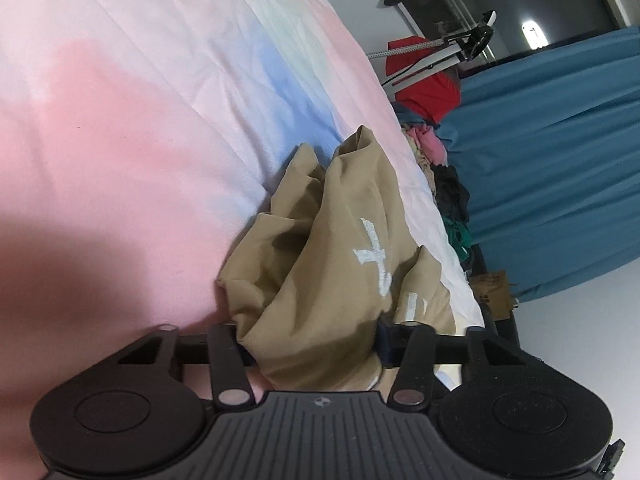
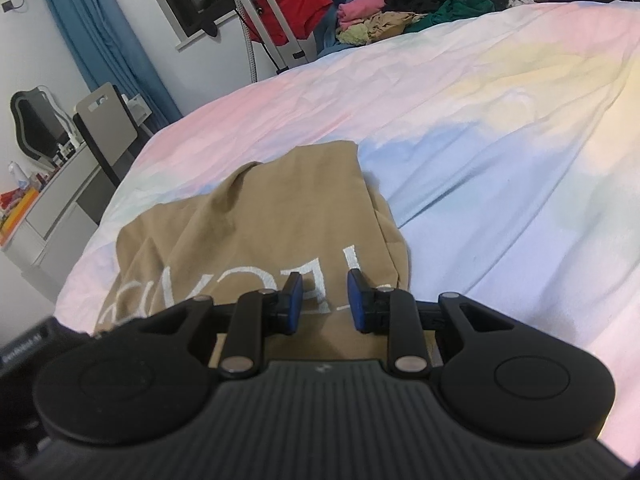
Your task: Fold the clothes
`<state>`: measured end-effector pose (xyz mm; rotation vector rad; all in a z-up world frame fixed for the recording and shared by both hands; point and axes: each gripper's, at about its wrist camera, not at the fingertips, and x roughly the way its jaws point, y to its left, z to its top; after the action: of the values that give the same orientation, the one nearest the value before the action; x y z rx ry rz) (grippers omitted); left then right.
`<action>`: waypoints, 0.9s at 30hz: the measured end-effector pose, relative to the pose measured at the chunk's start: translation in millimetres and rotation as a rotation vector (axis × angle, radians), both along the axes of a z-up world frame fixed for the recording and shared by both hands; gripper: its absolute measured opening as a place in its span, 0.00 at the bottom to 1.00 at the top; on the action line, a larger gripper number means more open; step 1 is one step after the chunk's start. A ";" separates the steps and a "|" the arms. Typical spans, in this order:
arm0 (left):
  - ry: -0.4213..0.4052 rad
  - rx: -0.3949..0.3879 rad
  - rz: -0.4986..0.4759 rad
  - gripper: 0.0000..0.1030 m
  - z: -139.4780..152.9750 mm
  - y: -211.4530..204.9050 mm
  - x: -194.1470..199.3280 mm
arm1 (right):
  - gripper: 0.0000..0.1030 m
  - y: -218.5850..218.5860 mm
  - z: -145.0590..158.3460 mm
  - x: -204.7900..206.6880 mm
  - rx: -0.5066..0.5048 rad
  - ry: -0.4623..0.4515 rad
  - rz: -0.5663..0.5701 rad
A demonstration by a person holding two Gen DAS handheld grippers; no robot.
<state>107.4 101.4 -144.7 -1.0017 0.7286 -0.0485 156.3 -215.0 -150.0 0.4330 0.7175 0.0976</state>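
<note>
Here, pastel bedspread [image 2: 480, 128], blue curtains [image 1: 552, 160] (laundry heaped beyond), left jaws bunching tan garment [image 1: 320, 264], right jaws parted.

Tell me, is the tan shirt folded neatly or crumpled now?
Crumpled. The tan shirt lies bunched in deep irregular folds on the bedspread, its white lettering bent across the creases.

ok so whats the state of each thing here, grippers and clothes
left gripper: shut on the tan shirt
right gripper: open, above the tan shirt, holding nothing
tan shirt: crumpled on the bed, not folded
bed cover: spread out, lightly wrinkled
clothes pile: heaped, unfolded
</note>
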 end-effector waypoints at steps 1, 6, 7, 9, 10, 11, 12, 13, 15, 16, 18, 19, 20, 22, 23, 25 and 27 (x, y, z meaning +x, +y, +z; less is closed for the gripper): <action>-0.002 -0.008 0.004 0.42 0.0 1.0 -0.5 | 0.27 -1.2 1.5 -0.6 0.012 -0.001 -0.006; -0.018 -0.012 0.007 0.33 4.3 4.4 -3.0 | 0.51 -20.1 18.2 -19.1 0.230 -0.035 -0.052; -0.022 -0.014 0.007 0.32 5.2 4.6 -3.3 | 0.72 -25.0 18.7 -24.7 0.314 -0.034 -0.055; -0.030 -0.018 0.007 0.31 6.8 5.0 -4.1 | 0.84 -33.2 17.6 -35.0 0.482 -0.025 -0.052; -0.033 -0.021 0.007 0.30 7.1 5.1 -3.9 | 0.84 -35.6 14.3 -38.8 0.567 -0.011 -0.040; -0.037 -0.025 0.007 0.30 7.4 5.3 -3.6 | 0.84 -36.1 9.2 -41.7 0.647 0.009 -0.026; -0.039 -0.029 0.007 0.29 7.7 5.3 -3.4 | 0.84 -35.2 2.5 -43.8 0.723 0.035 -0.009; -0.042 -0.030 0.007 0.29 8.2 4.0 -1.3 | 0.84 -33.0 -5.0 -44.5 0.789 0.063 0.008; -0.048 -0.030 0.002 0.28 11.0 2.3 1.7 | 0.84 -24.2 -25.3 -39.3 0.906 0.149 0.042; -0.050 -0.031 0.000 0.28 11.8 1.7 3.8 | 0.84 -18.2 -37.3 -34.9 0.964 0.200 0.060; -0.053 -0.032 -0.002 0.28 13.2 0.4 8.2 | 0.84 -11.1 -56.5 -27.8 1.011 0.273 0.052; -0.052 -0.037 -0.001 0.28 13.4 0.7 10.7 | 0.84 -10.0 -64.1 -25.4 1.012 0.291 0.029; -0.052 -0.043 0.000 0.28 13.0 1.8 10.7 | 0.83 -10.3 -70.2 -23.5 1.012 0.303 0.005; -0.054 -0.053 0.001 0.28 12.0 4.3 10.0 | 0.83 -14.3 -78.1 -21.3 1.022 0.307 -0.046; -0.055 -0.059 0.002 0.27 11.5 5.5 9.7 | 0.81 -16.9 -79.6 -22.2 1.027 0.301 -0.072; -0.060 -0.063 0.001 0.27 12.4 5.4 12.2 | 0.76 -22.0 -82.6 -23.8 1.035 0.289 -0.123; -0.065 -0.072 0.002 0.26 12.9 5.4 13.8 | 0.72 -28.2 -84.1 -26.6 1.036 0.269 -0.179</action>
<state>121.2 106.8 -131.8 -1.0649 0.6708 -0.1058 129.7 -243.3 -234.1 1.5189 0.8530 0.2459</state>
